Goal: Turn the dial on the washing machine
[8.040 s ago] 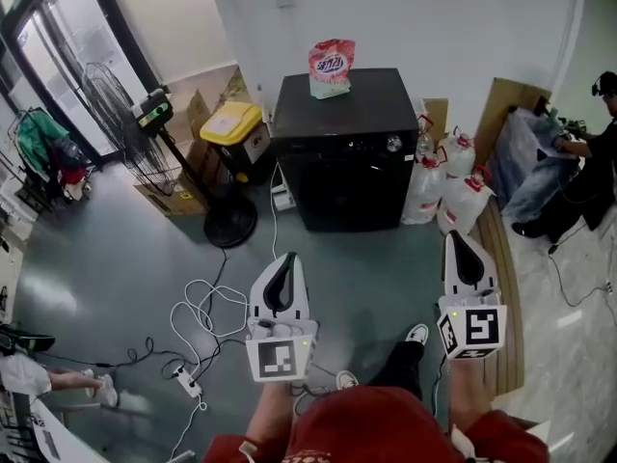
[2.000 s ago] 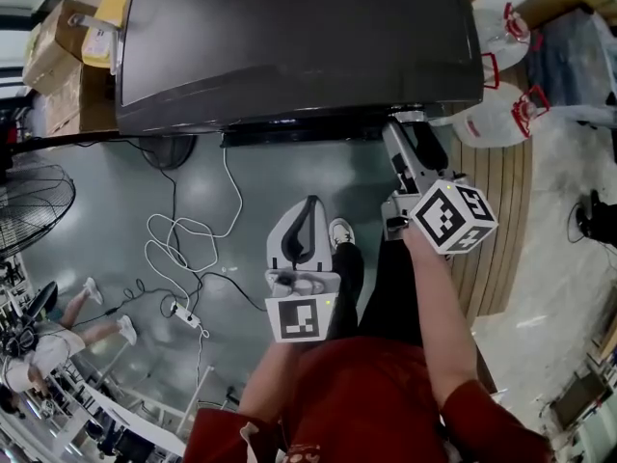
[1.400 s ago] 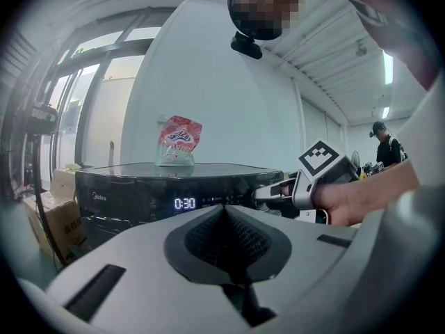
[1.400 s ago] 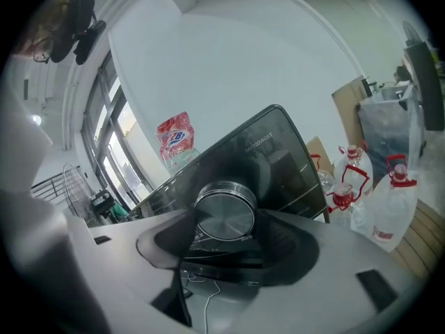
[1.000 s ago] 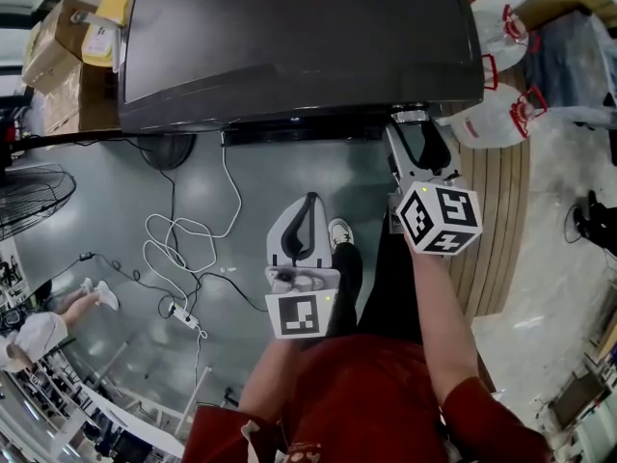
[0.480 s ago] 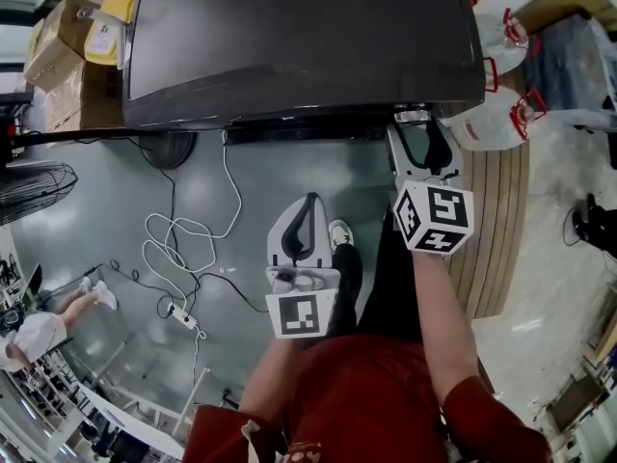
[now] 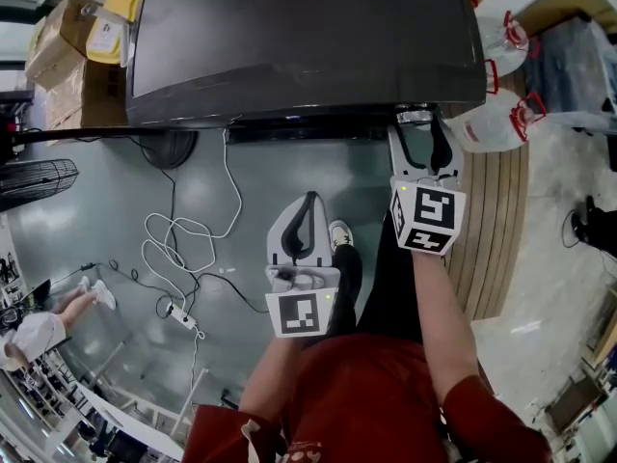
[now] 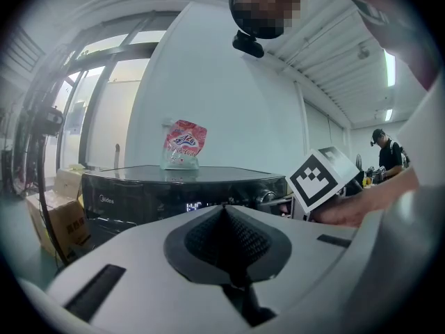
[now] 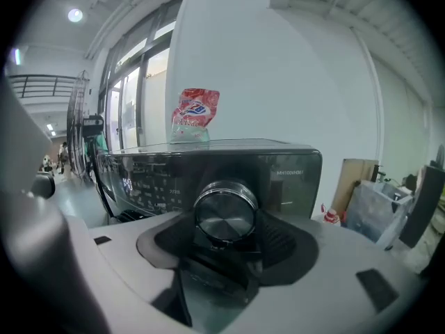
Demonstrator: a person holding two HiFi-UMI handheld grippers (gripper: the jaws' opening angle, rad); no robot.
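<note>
The round silver dial [image 9: 224, 211] is gripped by the right gripper [image 9: 226, 242], axis along its fingers. The left gripper [image 8: 226, 221] is closed, empty, farther off.

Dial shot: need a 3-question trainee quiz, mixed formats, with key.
1. True or false: the left gripper holds the dial.
2. The right gripper has its jaws: A) shut on nothing; B) on the dial; C) open in mid-air.
3. What stands on top of the washer?
Key: 1 false: it is shut on nothing, away from the washer. 2 B. 3 a pouch.
</note>
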